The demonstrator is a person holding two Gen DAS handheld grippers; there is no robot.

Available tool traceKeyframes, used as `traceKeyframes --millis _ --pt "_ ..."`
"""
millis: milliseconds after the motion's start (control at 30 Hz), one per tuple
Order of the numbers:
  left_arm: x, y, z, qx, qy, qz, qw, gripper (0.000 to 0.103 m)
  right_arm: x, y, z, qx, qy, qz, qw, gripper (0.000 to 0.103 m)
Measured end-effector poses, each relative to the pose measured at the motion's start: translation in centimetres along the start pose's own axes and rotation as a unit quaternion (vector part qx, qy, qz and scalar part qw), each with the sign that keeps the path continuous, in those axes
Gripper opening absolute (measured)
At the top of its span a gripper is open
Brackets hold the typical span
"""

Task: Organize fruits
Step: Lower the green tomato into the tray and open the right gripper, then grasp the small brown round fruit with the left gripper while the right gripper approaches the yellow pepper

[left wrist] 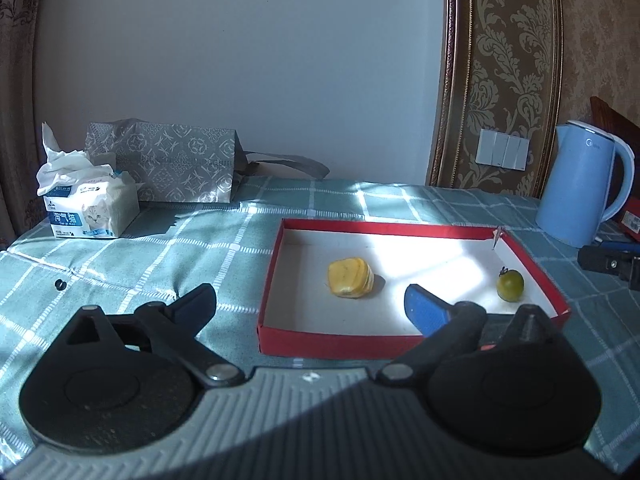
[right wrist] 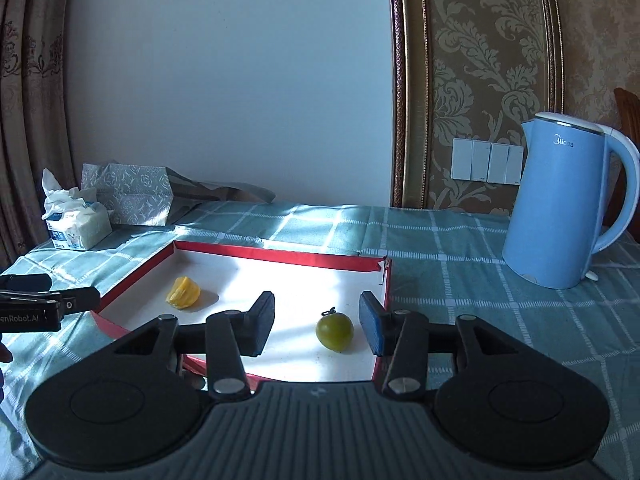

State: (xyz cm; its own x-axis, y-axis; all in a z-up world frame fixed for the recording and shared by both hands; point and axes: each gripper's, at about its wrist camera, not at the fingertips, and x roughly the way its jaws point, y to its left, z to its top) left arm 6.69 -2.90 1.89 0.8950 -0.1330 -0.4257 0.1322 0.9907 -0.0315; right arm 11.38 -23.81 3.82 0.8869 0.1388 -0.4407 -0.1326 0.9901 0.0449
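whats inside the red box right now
Two fruits lie on the white floor of the red box: a yellow ribbed fruit and a green round fruit. The near strip of floor is hidden by the right gripper.

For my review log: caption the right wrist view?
Open right gripper brackets green fruit in red tray.

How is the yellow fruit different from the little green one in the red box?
The ridged yellow fruit piece is bigger and lumpy; the round green fruit is smaller, smooth, and has a tiny dark stem. The yellow one sits near the middle of the red cardboard box; the green one sits by its right wall. Both lie loose inside the box, untouched.
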Motion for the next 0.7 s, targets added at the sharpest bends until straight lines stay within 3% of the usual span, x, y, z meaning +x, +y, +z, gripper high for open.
traceKeyframes --millis 233,433,500,600,700 --pt "-3.3 -0.1 -2.9 0.062 0.029 -0.022 0.9974 0.103 -3.5 1.0 -3.8 0.016 -0.007 0.001 1.000 0.046" --pt "-4.2 -1.7 -6.1 0.160 0.044 -0.039 0.9853 0.101 -4.2 0.6 -5.6 0.049 0.006 0.014 0.999 0.046" --pt "-4.1 -2.1 -6.6 0.181 0.046 -0.033 0.9818 0.096 -4.2 0.7 -6.0 0.047 0.009 0.014 0.999 0.046" --pt "-3.5 -2.2 -7.0 0.184 0.057 -0.037 0.9807 0.094 -4.4 0.9 -6.5 0.046 0.012 0.019 0.999 0.046" --pt "-3.0 -2.3 -7.1 0.173 0.074 -0.065 0.9800 0.090 -4.5 0.9 -6.8 0.046 0.015 0.021 0.999 0.046"
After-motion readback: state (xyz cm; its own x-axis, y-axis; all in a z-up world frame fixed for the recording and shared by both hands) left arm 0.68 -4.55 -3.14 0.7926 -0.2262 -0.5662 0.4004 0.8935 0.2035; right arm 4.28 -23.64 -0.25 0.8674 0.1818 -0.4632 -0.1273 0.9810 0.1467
